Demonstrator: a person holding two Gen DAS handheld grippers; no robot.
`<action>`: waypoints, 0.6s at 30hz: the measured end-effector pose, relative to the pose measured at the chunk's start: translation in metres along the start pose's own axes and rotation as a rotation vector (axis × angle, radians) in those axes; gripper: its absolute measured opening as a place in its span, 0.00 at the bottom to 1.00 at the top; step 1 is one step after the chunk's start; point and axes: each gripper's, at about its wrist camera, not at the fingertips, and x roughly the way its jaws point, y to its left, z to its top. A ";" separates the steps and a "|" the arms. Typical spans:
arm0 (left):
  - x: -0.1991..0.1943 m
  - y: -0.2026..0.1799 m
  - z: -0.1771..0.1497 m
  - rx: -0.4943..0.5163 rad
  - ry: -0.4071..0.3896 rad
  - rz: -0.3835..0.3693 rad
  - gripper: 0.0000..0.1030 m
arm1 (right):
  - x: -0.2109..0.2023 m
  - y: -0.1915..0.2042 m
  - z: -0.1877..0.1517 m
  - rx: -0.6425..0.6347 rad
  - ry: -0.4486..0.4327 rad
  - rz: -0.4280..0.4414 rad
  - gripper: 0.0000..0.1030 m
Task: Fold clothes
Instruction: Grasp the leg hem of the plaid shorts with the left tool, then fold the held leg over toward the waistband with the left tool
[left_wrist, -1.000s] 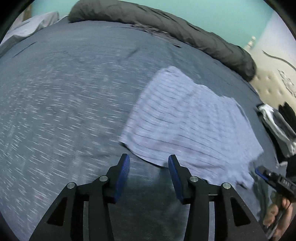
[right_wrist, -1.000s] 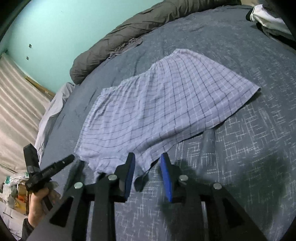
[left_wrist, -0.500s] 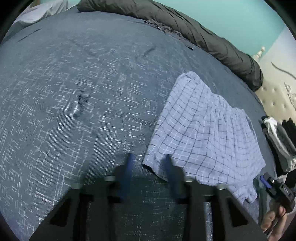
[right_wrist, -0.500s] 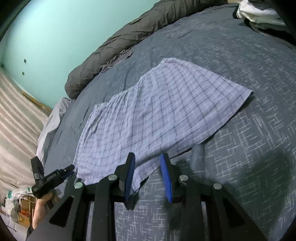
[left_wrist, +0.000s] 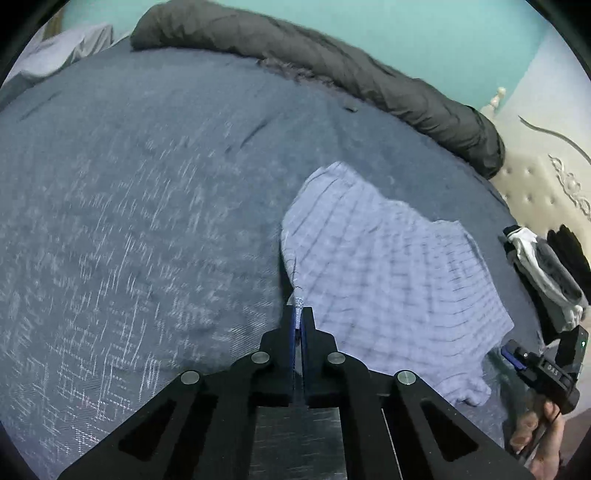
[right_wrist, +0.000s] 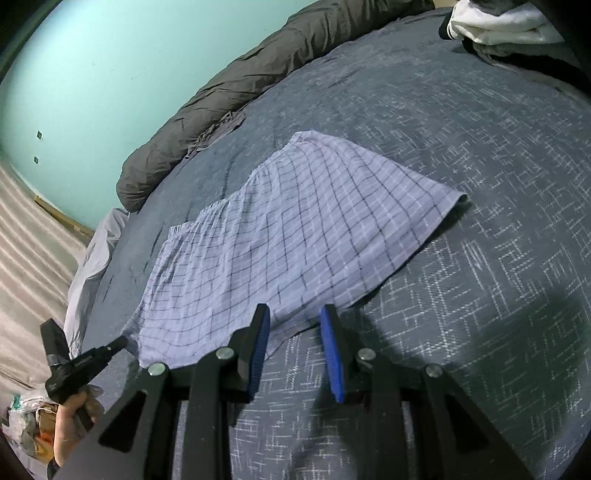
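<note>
Left tool (left_wrist: 298, 315) clamped on the checked shorts (right_wrist: 295, 236) corner; right tool (right_wrist: 295, 343) – pads apart (hem between, ungripped) – is nearer the hem ahead.

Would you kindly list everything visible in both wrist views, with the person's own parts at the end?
checked garment: one, pale blue-lilac with dark grid lines, spread on the bed, one corner lifted.
bedspread: one, dark blue-grey with white flecks, under everything.
rolled duvet: one, dark grey, along the bed's far edge by the wall.
clothes pile: one heap, white, grey and black, at the bed's edge beside the headboard.
headboard: one, cream, tufted.
wall: turquoise.
left claw: black with blue pads, just closed, shut on the garment's corner.
right claw: black with blue pads, open, straddling the garment's near edge.
right hand: holding the handle.
left hand: likewise.
</note>
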 end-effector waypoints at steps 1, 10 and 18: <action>-0.002 -0.005 0.002 0.009 -0.008 -0.002 0.02 | 0.000 -0.001 0.001 0.003 0.003 0.003 0.27; -0.017 -0.080 0.026 0.121 -0.029 -0.018 0.02 | -0.013 -0.005 0.009 -0.002 -0.011 0.015 0.27; 0.008 -0.222 0.038 0.315 0.021 -0.124 0.02 | -0.027 -0.029 0.024 0.058 -0.031 0.030 0.27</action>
